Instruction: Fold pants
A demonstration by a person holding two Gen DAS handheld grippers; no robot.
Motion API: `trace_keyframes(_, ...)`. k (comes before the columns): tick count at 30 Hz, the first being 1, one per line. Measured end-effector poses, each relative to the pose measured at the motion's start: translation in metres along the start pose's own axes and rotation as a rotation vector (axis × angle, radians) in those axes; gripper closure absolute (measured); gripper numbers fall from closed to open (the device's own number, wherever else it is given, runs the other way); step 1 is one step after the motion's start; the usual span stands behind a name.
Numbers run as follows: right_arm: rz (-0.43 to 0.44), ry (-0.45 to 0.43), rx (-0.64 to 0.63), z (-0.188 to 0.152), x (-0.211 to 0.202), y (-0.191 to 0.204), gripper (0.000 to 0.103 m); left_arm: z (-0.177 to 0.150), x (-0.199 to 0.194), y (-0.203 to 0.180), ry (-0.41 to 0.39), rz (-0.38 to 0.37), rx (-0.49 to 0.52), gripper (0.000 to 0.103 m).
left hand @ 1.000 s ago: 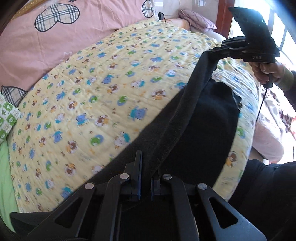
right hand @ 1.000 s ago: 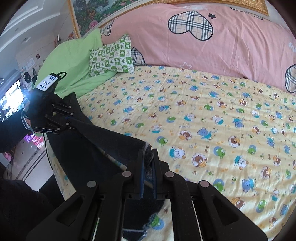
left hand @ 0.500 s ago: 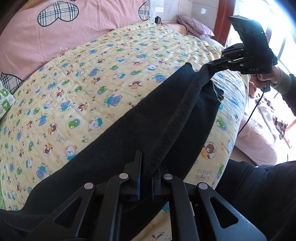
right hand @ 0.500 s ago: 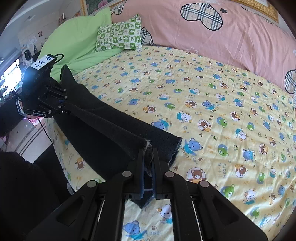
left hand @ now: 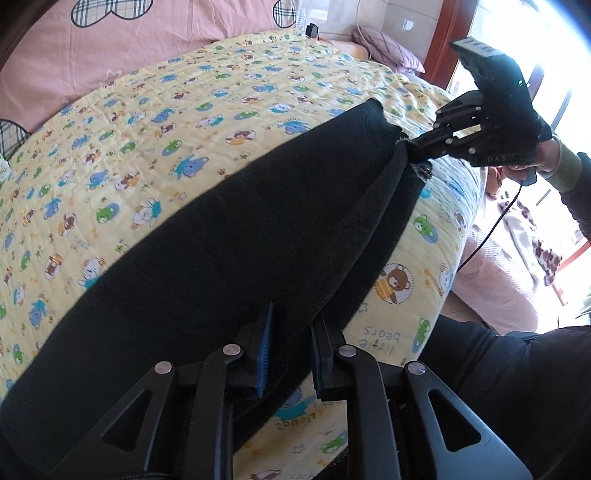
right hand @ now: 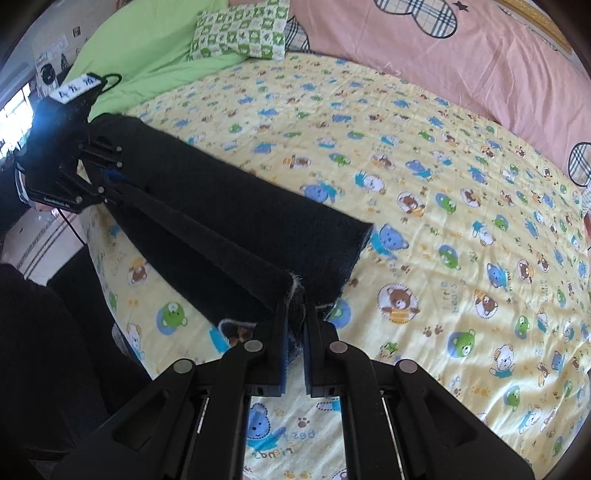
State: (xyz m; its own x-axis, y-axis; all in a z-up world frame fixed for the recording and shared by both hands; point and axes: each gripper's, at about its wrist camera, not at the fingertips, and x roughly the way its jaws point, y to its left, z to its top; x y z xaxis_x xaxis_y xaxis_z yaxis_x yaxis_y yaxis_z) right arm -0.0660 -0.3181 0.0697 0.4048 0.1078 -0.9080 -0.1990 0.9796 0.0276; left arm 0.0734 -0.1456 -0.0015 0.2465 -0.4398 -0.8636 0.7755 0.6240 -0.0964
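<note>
Black pants [left hand: 240, 240] lie stretched across the yellow bear-print sheet [left hand: 147, 129], folded lengthwise. My left gripper [left hand: 291, 343] sits low over their near end. Its jaws are opening, a fold of the fabric still lies between them, and one blue pad [left hand: 263, 354] shows bare. In the right wrist view the pants [right hand: 221, 206] run from the left gripper [right hand: 110, 184] to my right gripper [right hand: 294, 314], which is shut on the frayed hem end. The right gripper [left hand: 408, 147] also shows far off in the left wrist view, pinching that end near the bed's edge.
Pink bedding with plaid hearts [right hand: 443, 62] lines the far side. A green blanket [right hand: 147, 55] and a green checked pillow [right hand: 240, 33] lie at one corner. The person's dark-clad legs [left hand: 498, 387] stand against the bed's edge. A purple cushion [left hand: 384, 48] sits beyond the bed.
Both grippers have sunk toward the bed, and the pants went from hanging between them to lying flat on the sheet. The left jaws have parted; the right stays closed on the hem.
</note>
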Motion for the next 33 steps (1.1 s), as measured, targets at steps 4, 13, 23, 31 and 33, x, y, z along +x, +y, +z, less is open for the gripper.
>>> trace_keyframes(4, -0.003, 0.06, -0.004, -0.006, 0.005, 0.004, 0.095, -0.011, -0.004, -0.002, -0.009, -0.028, -0.033, 0.065)
trace_keyframes(13, -0.005, -0.034, 0.043, 0.007, -0.034, 0.023, 0.053, -0.052, -0.037, 0.021, -0.089, -0.028, -0.233, 0.056)
trace_keyframes(23, -0.09, -0.073, 0.051, 0.018, -0.037, 0.031, 0.043, -0.114, -0.088, 0.067, -0.176, 0.049, -0.491, 0.051)
trace_keyframes(31, -0.043, -0.132, 0.086, 0.024, -0.05, 0.033, 0.043, -0.151, -0.118, 0.098, -0.23, 0.126, -0.661, 0.051)
trace_keyframes(33, 0.0, -0.149, 0.062, 0.033, -0.041, 0.048, 0.043, -0.163, -0.127, 0.106, -0.247, 0.145, -0.714, 0.051)
